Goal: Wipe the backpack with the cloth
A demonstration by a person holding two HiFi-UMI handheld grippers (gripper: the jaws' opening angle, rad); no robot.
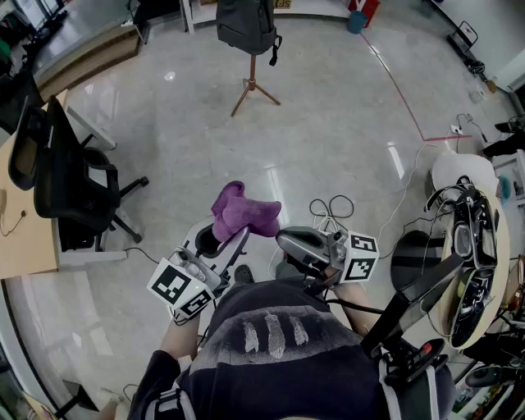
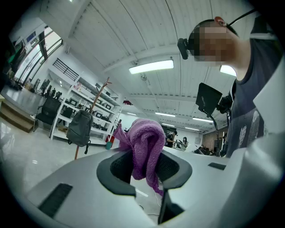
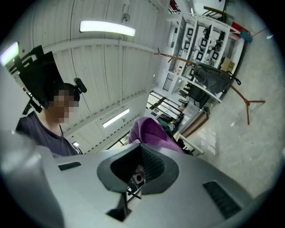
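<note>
risk 1: cloth [image 1: 242,212] is pinched only by a lower fold and most of it bunches loose above the jaws, so I judge it could pull out once pressed on fabric
risk 2: backpack [image 1: 246,25] hangs on a thin wooden tripod stand [image 1: 252,82]; a hard wipe could swing the bag or tip the stand
risk 3: floor cables [image 1: 332,209] lie just ahead of the person, possible snag when walking over
task thing: backpack at top centre of head view, well apart from both grippers, across bare floor
left gripper [image 1: 220,239]: clamped on the purple cloth, lower centre of frame, tip aimed up-right, tilted toward the ceiling
right gripper [image 1: 287,240]: jaws apart, nothing between them, just beside the cloth, tip aimed left
arm pose: both forearms tucked close to the torso, grippers angled in toward each other
stage: my read is wiping not yet begun, no contact with the bag
</note>
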